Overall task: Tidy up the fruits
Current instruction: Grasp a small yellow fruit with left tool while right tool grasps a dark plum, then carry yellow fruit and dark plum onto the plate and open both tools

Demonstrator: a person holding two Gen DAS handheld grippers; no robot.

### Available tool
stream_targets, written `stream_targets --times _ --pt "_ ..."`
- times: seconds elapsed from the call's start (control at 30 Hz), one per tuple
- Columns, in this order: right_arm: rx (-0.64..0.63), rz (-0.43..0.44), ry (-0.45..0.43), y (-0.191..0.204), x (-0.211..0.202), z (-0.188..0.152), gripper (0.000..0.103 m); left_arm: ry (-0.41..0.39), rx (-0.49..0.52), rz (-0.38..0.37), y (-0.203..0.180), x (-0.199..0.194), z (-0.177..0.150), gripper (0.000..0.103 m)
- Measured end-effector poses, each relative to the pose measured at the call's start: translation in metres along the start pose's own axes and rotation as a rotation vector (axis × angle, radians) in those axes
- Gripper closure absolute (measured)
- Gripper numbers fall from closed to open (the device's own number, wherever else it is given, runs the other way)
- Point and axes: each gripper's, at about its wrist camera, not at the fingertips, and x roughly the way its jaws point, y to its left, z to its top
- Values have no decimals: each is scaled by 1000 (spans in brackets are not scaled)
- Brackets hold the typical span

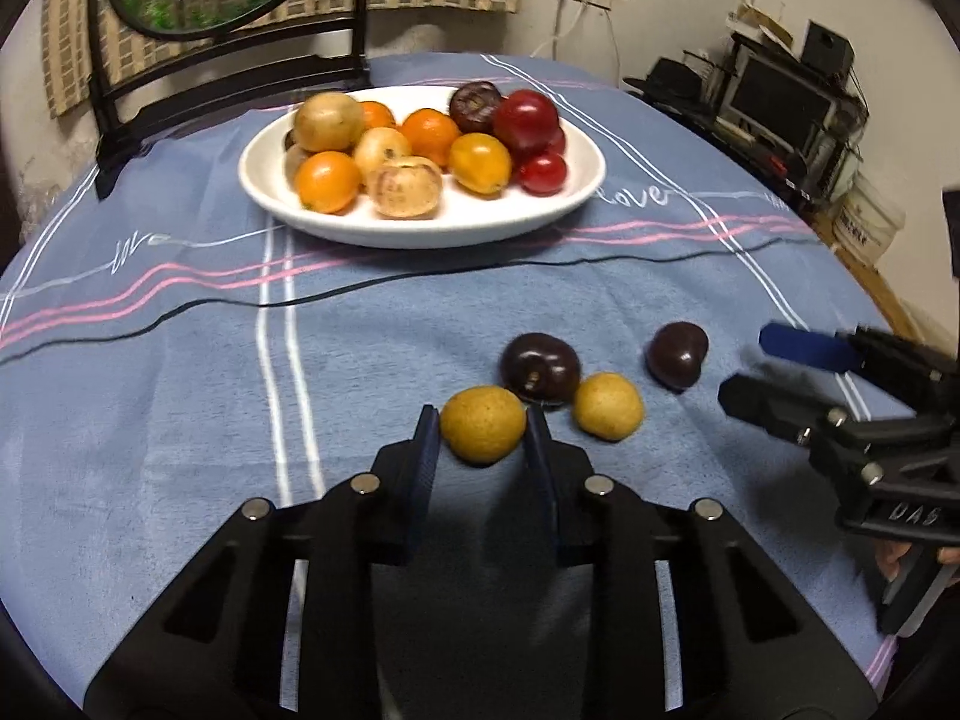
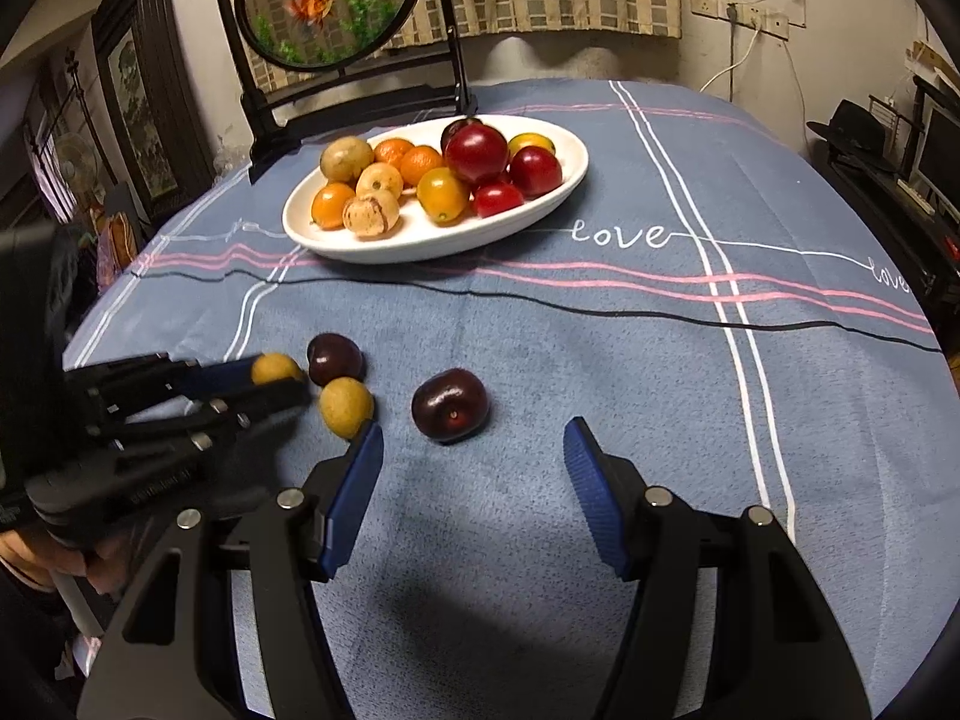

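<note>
The left tongs sit lowest in the left wrist view, their two blue pads closed on a small yellow-brown fruit that rests on the blue tablecloth of the table. The pads press against the fruit's two sides; from the right wrist view the same fruit shows only as a yellow cap between the dark fingers.

Just beyond the gripped fruit lies a dark plum, and beside that, to the right, a second yellow-brown fruit, touching or nearly touching the plum. Another dark plum lies alone further right, apart from that cluster.

The right tongs stand open with nothing between the pads. That lone plum lies just ahead of the gap, slightly toward the left pad, not touched by either. The tip of the left pad is close to the second yellow-brown fruit.

Further back on the table stands a white oval plate heaped with fruit: orange citrus, red plums, a dark plum and pale speckled fruits. Behind the plate rises a black-framed round ornament painted with goldfish.
</note>
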Motion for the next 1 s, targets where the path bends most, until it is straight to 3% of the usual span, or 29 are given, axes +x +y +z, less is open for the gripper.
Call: stream_targets --times 0.17,0.37,0.6,1.0 --pt "-37 -25 24 10 7 1 40 -12 -11 -3 7 -4 -2 73" --pt "-57 -118 63 15 25 9 41 -12 -12 -29 8 -5 -4 73" --pt "-91 -123 85 26 42 17 71 7 -29 -52 11 0 -6 73" --pt "21 -62 35 4 26 13 71 9 -44 -54 11 1 -6 73"
